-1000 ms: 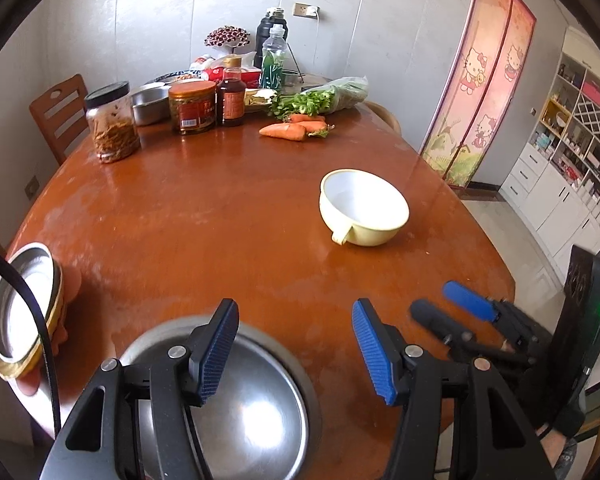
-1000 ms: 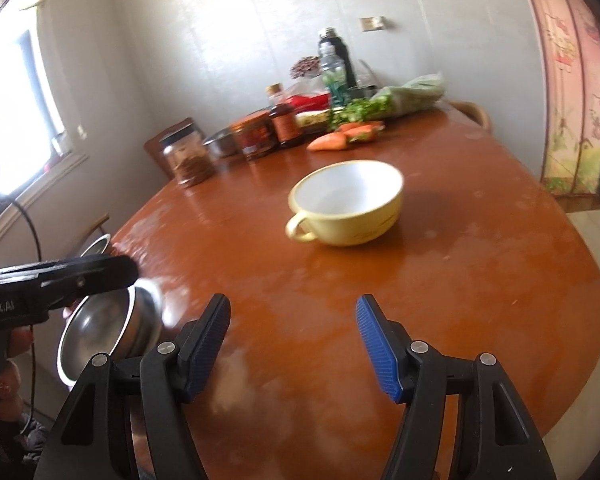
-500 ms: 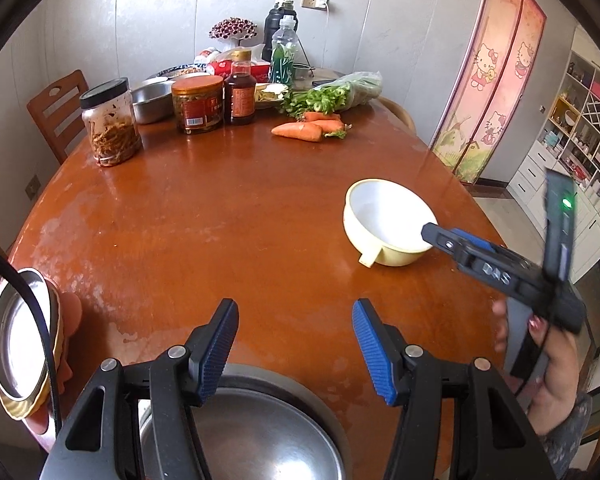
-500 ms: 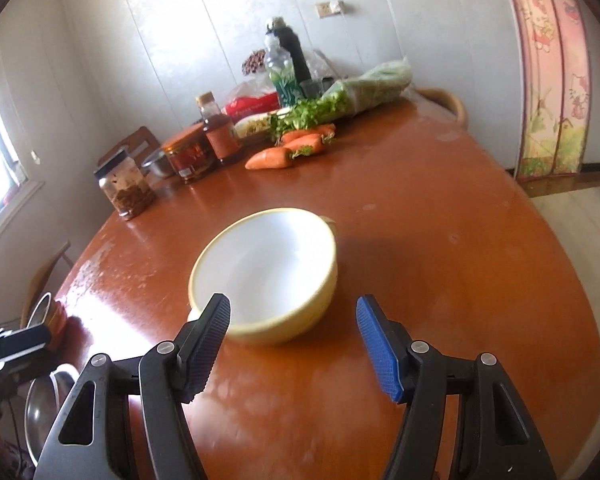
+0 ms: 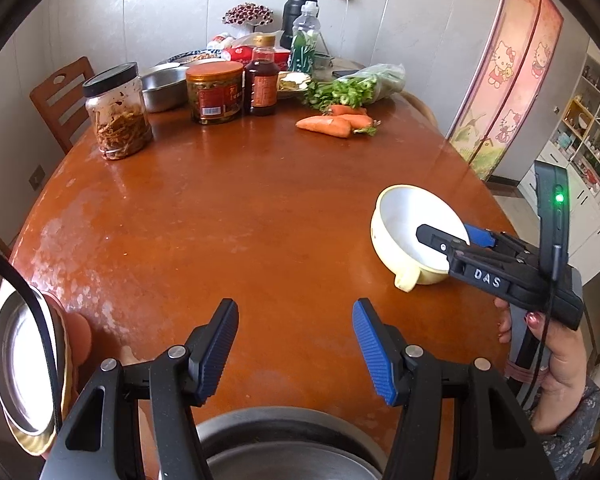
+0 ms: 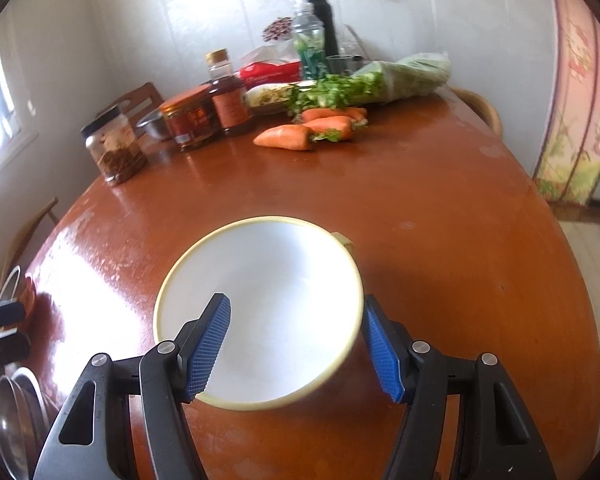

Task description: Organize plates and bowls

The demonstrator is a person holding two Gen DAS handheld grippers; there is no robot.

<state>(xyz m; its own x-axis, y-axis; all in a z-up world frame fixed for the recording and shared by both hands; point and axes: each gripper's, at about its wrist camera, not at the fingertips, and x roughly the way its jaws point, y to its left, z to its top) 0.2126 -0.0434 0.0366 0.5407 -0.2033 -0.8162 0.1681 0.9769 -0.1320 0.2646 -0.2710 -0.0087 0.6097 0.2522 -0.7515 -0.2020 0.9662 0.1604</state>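
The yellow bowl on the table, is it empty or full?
Empty: the yellow bowl shows only its bare white inside.

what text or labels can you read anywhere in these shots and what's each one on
"DAS": white letters on the black body of the right claw, seen from the left wrist view.
Orange-lidded jar: red label with a barcode, print too small to read.
Dark sauce bottle: orange label, unreadable.
Red packet by the wall: white print, blurred.
Pink door curtain: cartoon cat pictures only, no legible words.
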